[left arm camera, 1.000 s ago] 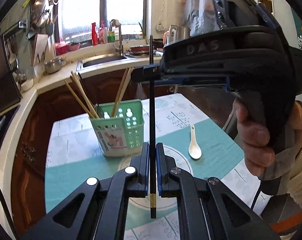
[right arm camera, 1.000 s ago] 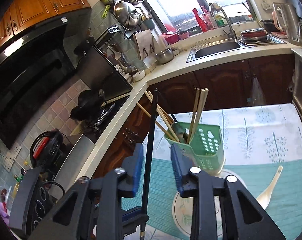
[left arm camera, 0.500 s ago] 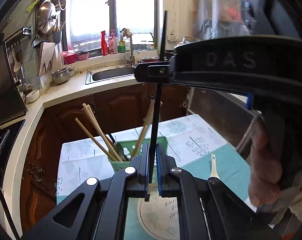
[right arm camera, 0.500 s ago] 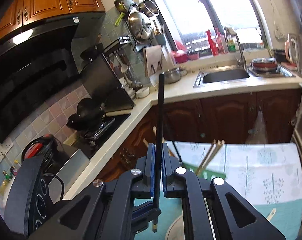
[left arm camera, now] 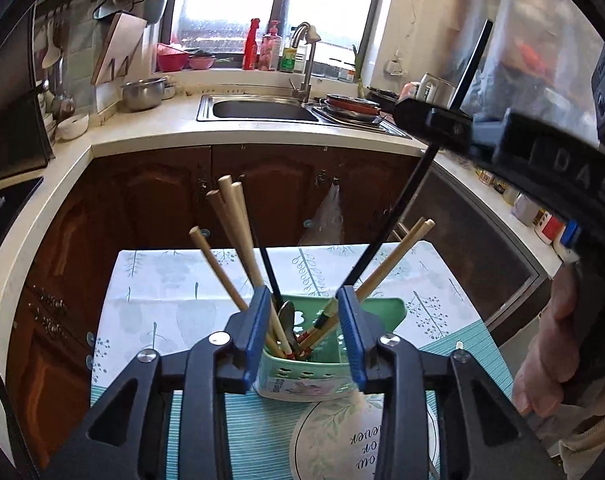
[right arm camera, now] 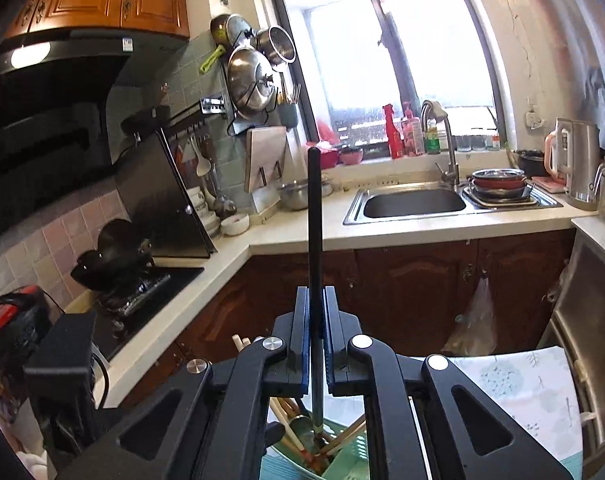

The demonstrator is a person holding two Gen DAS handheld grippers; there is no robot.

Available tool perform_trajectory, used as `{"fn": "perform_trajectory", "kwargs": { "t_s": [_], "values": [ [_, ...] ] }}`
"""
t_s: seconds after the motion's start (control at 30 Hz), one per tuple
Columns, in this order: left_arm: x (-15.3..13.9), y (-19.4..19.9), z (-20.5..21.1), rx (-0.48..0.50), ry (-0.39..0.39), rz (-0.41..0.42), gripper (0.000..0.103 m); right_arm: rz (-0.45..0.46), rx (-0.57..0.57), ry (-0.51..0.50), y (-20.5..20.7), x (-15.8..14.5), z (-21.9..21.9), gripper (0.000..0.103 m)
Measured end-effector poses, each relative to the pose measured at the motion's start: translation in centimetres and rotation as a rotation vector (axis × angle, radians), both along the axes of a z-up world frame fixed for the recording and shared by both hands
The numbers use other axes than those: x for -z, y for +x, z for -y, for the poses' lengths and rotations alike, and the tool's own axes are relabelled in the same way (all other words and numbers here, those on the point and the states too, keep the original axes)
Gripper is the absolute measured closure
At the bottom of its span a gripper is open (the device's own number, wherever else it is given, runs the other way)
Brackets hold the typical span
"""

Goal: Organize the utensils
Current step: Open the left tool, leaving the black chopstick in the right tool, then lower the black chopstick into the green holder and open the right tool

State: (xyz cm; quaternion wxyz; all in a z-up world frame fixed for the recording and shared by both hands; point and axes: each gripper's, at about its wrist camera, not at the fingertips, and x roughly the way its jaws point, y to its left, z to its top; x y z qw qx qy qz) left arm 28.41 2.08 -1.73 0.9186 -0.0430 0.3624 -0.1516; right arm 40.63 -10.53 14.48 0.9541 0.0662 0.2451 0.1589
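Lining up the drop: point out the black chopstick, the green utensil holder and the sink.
black chopstick point(right arm camera: 314, 216), right wrist view, shaft above the fingers.
green utensil holder point(left arm camera: 386, 307), left wrist view, far rim.
sink point(right arm camera: 414, 203), right wrist view, basin floor.

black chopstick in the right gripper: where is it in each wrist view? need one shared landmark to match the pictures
Left wrist: black chopstick runs diagonally on the right, from the right gripper down toward the green utensil holder.
Right wrist: it stands upright at centre, clamped between the right gripper's fingers, lower tip over the holder.
Shared landmark: sink faucet below the window.
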Motion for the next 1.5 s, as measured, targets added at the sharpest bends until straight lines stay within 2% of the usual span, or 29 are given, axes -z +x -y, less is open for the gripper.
{"fn": "perform_trajectory", "kwargs": {
  "t_s": [0.27,0.37,0.53,0.67,0.77,0.97,1.03,1.13,1.2,1.23,1.37,1.5],
  "values": [
    [1.2,-0.6,-1.6,-0.057,-0.031,-0.001,0.063,-0.07,-0.038,-0.021,1.9,5.7,-2.0,0.097],
    [1.2,-0.8,-2.3,-0.08,-0.053,-0.004,0.056,-0.082,-0.054,-0.028,1.3,7.7,-2.7,0.097],
    [0.9,-1.4,-3.1,-0.103,-0.082,0.001,0.055,-0.057,-0.079,-0.104,0.7,9.1,-4.2,0.097],
    [0.7,-1.7,-3.3,-0.105,-0.08,0.003,0.055,-0.029,-0.095,-0.181,-1.7,9.2,-5.3,0.098],
    [0.8,-1.7,-3.0,-0.11,-0.057,-0.003,0.055,-0.07,-0.099,-0.214,-1.6,10.0,-6.2,0.097],
    [1.9,-1.6,-3.2,-0.11,-0.055,-0.034,0.054,-0.205,-0.096,-0.139,0.4,13.4,-5.8,0.097],
    [2.3,-1.6,-3.3,-0.117,-0.053,-0.045,0.051,-0.257,-0.089,-0.12,1.2,14.8,-5.4,0.097],
    [2.9,-1.7,-3.7,-0.126,-0.057,-0.057,0.045,-0.306,-0.074,-0.103,1.9,16.3,-4.7,0.088],
    [3.1,-1.7,-3.9,-0.126,-0.061,-0.065,0.045,-0.291,-0.071,-0.072,1.7,16.4,-3.9,0.066],
    [3.3,-1.7,-4.0,-0.127,-0.061,-0.069,0.045,-0.27,-0.069,-0.051,1.4,16.2,-3.5,0.063],
    [3.4,-1.9,-3.9,-0.123,-0.055,-0.071,0.045,-0.253,-0.086,0.013,0.0,15.1,-1.6,0.06],
    [3.4,-2.3,-3.6,-0.114,-0.05,-0.069,0.045,-0.286,-0.09,0.051,-1.2,14.9,0.5,0.06]
  ]
}}
